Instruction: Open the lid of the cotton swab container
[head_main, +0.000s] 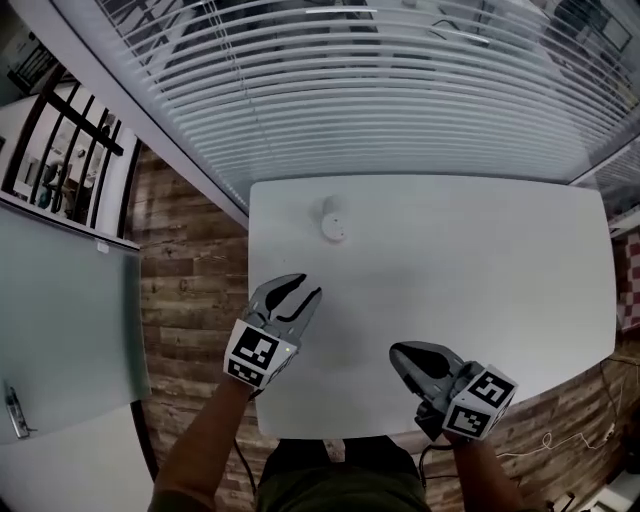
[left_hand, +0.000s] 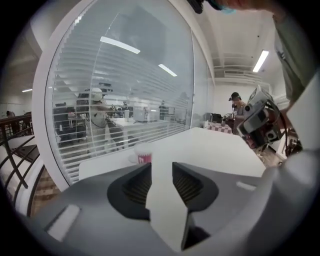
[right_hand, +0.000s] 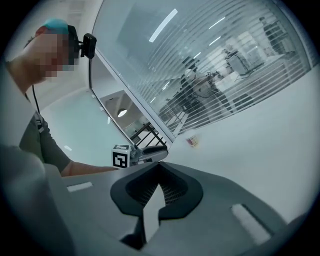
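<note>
A small round white cotton swab container (head_main: 333, 219) with a red label stands upright on the white table (head_main: 480, 270), near its far left part. It shows ahead of the jaws in the left gripper view (left_hand: 142, 154) and small and far in the right gripper view (right_hand: 192, 141). My left gripper (head_main: 306, 294) hovers over the table's left side, pointing toward the container but well short of it, jaws parted with nothing between them. My right gripper (head_main: 402, 354) sits near the front edge, shut and empty.
Window blinds (head_main: 380, 90) run behind the table's far edge. A wood floor (head_main: 195, 300) lies to the left, with a black railing (head_main: 60, 130) and a glass panel (head_main: 60, 300) beyond. The person's arms reach in from the front edge.
</note>
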